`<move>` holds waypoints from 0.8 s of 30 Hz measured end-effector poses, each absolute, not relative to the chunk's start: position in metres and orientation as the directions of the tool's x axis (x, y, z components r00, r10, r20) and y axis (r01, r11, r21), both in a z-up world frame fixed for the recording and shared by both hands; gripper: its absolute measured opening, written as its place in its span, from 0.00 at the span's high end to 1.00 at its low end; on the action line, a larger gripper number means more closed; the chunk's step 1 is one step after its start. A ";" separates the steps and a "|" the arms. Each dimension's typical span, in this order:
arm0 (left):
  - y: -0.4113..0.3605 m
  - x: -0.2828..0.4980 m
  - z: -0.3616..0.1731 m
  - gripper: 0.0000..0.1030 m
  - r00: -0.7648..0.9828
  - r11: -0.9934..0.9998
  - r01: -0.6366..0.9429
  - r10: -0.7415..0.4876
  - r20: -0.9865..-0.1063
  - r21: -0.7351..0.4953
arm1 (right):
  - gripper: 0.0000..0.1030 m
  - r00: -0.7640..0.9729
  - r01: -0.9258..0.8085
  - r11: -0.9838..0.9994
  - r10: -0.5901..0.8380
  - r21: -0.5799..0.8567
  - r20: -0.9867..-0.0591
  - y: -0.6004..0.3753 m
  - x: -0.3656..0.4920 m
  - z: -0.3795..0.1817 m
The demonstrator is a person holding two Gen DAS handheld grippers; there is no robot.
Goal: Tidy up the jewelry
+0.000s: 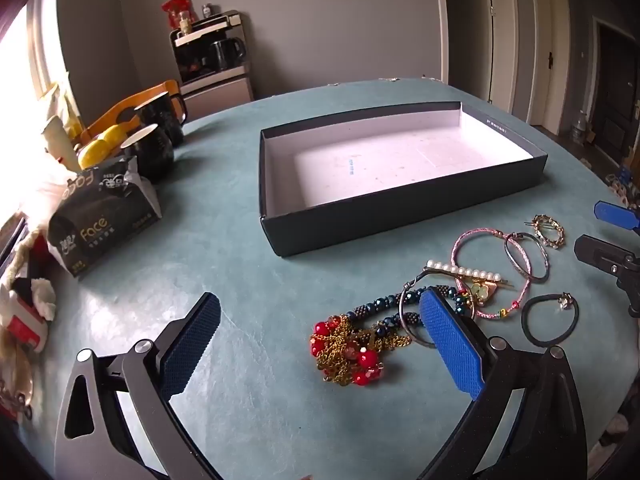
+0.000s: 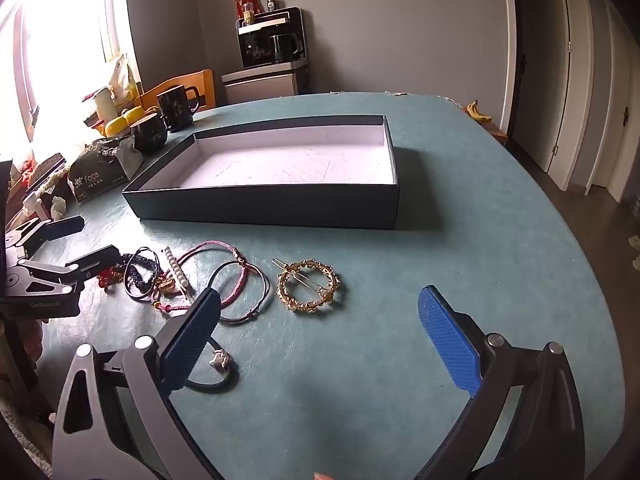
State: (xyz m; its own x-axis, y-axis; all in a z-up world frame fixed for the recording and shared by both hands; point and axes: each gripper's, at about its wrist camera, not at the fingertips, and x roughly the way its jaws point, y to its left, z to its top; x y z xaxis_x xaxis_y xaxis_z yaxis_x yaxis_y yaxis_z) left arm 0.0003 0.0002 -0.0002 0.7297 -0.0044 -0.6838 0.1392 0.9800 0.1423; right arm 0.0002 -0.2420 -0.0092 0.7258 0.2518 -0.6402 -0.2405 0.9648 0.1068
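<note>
Box (image 2: 280,204) walls low; mugs (image 2: 150,132) crowd left.

Teal table (image 1: 240,264); dark box (image 1: 400,216), white inside; red-bead gold necklace (image 1: 352,348).

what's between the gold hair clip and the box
Nothing: in the right wrist view only bare teal table lies between the gold hair clip and the box.
</note>
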 end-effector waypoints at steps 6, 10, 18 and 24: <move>0.000 0.000 0.000 0.02 0.728 0.979 0.140 -0.003 -0.685 0.145 | 0.05 0.726 -0.243 0.963 0.259 0.115 -0.637 -0.243 0.000 -0.010; 0.000 0.000 0.000 0.02 0.728 0.979 0.141 -0.004 -0.686 0.144 | 0.05 0.725 -0.242 0.963 0.258 0.115 -0.639 -0.242 0.000 -0.010; 0.003 0.004 -0.004 0.02 0.722 0.980 0.144 -0.007 -0.692 0.140 | 0.05 0.725 -0.242 0.963 0.259 0.116 -0.638 -0.243 0.001 -0.009; 0.004 0.005 -0.004 0.02 0.720 0.980 0.145 -0.009 -0.694 0.138 | 0.05 0.724 -0.241 0.963 0.260 0.118 -0.639 -0.243 0.001 -0.009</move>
State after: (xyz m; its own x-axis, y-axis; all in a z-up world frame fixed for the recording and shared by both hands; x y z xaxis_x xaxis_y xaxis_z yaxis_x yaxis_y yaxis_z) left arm 0.0053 0.0040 -0.0043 0.7201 -0.0085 -0.6939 0.1450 0.9797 0.1384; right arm 0.0007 -0.2434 -0.0090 0.7242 0.2598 -0.6387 -0.2413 0.9632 0.1182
